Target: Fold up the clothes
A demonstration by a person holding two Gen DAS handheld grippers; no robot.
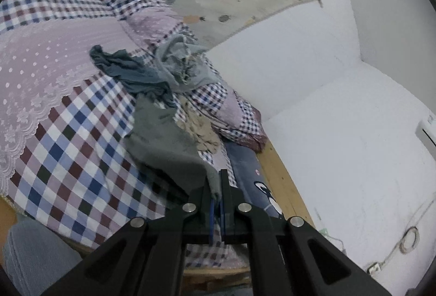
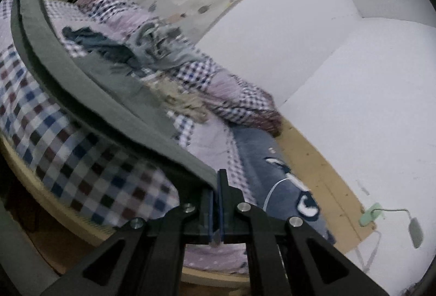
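1. The left gripper (image 1: 216,187) is closed and pinches a corner of the grey cloth (image 1: 160,138).
2. The right gripper (image 2: 215,184) is closed too and pinches an edge of the same grey cloth (image 2: 114,108).
3. The grey cloth is lifted between them, with its far part lying on the checked bed cover (image 1: 70,132).
4. More clothes sit bunched near the bed's far edge: a dark blue one (image 1: 130,72), a light grey one (image 1: 185,64) and a tan one (image 1: 201,132).

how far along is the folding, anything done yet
No finished fold is visible. In hand: the grey garment, pinched by both the left gripper and right gripper, lifted over the checked bedspread. Left: the teal garment, light grey-blue garment and beige garment, still crumpled.
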